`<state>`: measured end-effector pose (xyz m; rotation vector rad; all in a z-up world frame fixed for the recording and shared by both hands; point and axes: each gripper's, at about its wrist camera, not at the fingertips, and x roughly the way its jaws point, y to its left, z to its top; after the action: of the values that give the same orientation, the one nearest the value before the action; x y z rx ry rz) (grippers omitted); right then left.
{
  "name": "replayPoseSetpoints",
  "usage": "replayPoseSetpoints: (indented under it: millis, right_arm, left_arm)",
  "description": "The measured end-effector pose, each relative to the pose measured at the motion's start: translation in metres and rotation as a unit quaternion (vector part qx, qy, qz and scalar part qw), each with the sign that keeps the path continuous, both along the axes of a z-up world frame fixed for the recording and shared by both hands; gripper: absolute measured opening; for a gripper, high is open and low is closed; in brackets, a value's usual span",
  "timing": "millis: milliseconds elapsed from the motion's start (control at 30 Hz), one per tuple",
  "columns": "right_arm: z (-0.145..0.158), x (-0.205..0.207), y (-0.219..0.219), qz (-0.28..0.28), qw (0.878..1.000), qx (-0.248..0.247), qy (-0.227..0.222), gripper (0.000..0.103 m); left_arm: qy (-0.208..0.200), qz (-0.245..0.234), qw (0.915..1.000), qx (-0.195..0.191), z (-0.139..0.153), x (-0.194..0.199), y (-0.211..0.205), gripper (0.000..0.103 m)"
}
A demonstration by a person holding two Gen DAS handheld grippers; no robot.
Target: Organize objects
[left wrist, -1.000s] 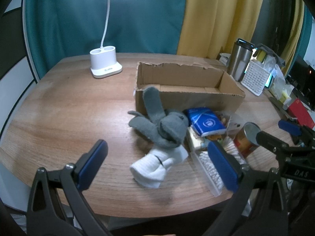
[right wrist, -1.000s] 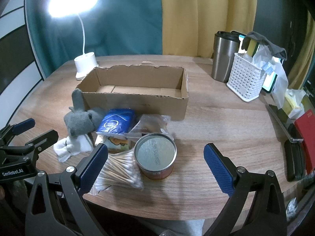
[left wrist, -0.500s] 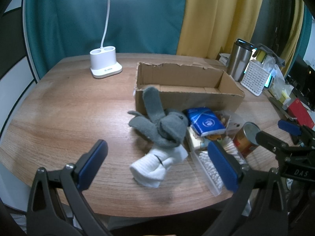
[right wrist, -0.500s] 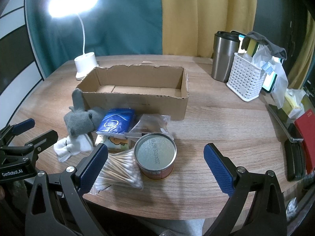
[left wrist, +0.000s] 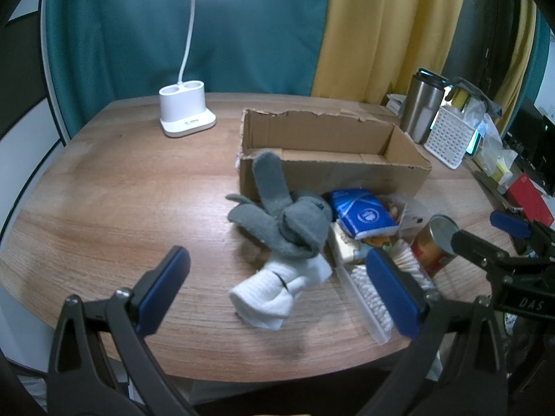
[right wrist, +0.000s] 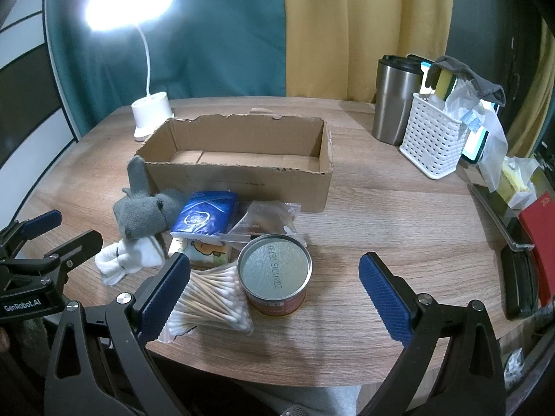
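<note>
An open empty cardboard box (left wrist: 333, 170) (right wrist: 242, 173) stands mid-table. In front of it lie grey socks (left wrist: 288, 222) (right wrist: 142, 215), white socks (left wrist: 277, 287) (right wrist: 128, 260), a blue tissue pack (left wrist: 362, 216) (right wrist: 204, 216), a clear snack packet (right wrist: 267, 218), a box of cotton swabs (left wrist: 367, 298) (right wrist: 215, 301) and a tin can (left wrist: 433, 242) (right wrist: 275, 277). My left gripper (left wrist: 277, 291) is open and empty, just before the white socks. My right gripper (right wrist: 274, 291) is open and empty, around the can's near side without touching it.
A white desk lamp (left wrist: 185, 114) (right wrist: 151, 114) stands at the back left. A steel tumbler (right wrist: 393, 98) and a white basket (right wrist: 432, 138) stand at the back right. A red notebook (right wrist: 539, 239) and dark items lie at the right edge.
</note>
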<state>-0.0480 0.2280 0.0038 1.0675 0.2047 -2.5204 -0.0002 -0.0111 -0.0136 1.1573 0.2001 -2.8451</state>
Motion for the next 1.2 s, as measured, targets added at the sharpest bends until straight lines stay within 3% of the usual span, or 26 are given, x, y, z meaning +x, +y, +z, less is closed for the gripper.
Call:
replayPoseSetpoints:
  millis: [800,1200]
  right_arm:
    - [0.002,0.0,-0.001,0.004,1.0,0.0,-0.001,0.099]
    - [-0.009,-0.012,0.0,0.003,1.0,-0.003,-0.014,0.099]
  left_arm:
    - [-0.001,0.003,1.0,0.0,0.0,0.0,-0.003,0.102]
    - [-0.023,0.005,0.9997,-0.006,-0.018,-0.011,-0.006,0.102]
